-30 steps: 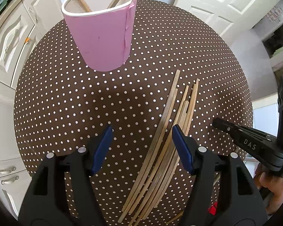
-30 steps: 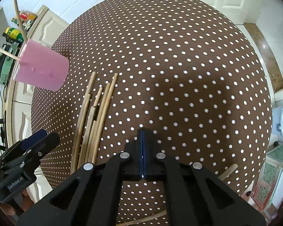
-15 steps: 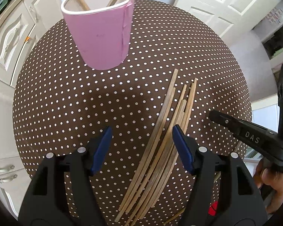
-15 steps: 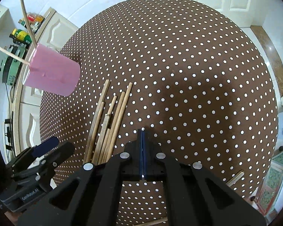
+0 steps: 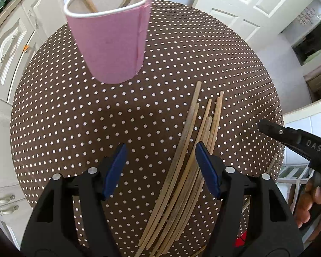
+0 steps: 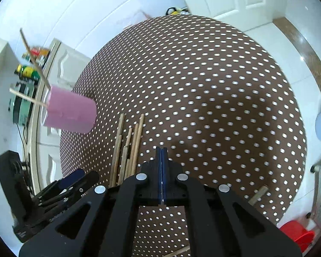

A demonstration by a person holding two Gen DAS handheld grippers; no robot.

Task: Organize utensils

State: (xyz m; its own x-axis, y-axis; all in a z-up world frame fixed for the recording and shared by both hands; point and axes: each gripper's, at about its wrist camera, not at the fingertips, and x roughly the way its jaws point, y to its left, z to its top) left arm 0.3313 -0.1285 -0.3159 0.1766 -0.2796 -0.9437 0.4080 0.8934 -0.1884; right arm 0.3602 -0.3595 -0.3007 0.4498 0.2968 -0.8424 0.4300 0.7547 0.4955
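A pink paper cup [image 5: 113,42] stands on the far left of the round dotted table [image 5: 75,115] with two wooden sticks in it; it also shows in the right wrist view [image 6: 70,112]. A bundle of several wooden chopsticks [image 5: 188,160] lies flat on the table, also seen in the right wrist view [image 6: 128,147]. My left gripper [image 5: 160,160] is open and empty, hovering above the bundle's near part, its right finger over the sticks. My right gripper [image 6: 161,160] is shut and empty, above the table just right of the bundle; its tip shows in the left wrist view [image 5: 265,126].
White cabinets [image 5: 15,49] stand to the left of the table and white doors [image 5: 241,10] behind it. A loose stick [image 6: 257,194] lies near the table's right front edge. A red object [image 6: 297,233] sits on the floor at the right.
The right gripper has tilted up and drawn back, so the bundle sits closer to it. The left gripper has shifted slightly; the cup appears nearer and larger. Both jaws are unchanged.
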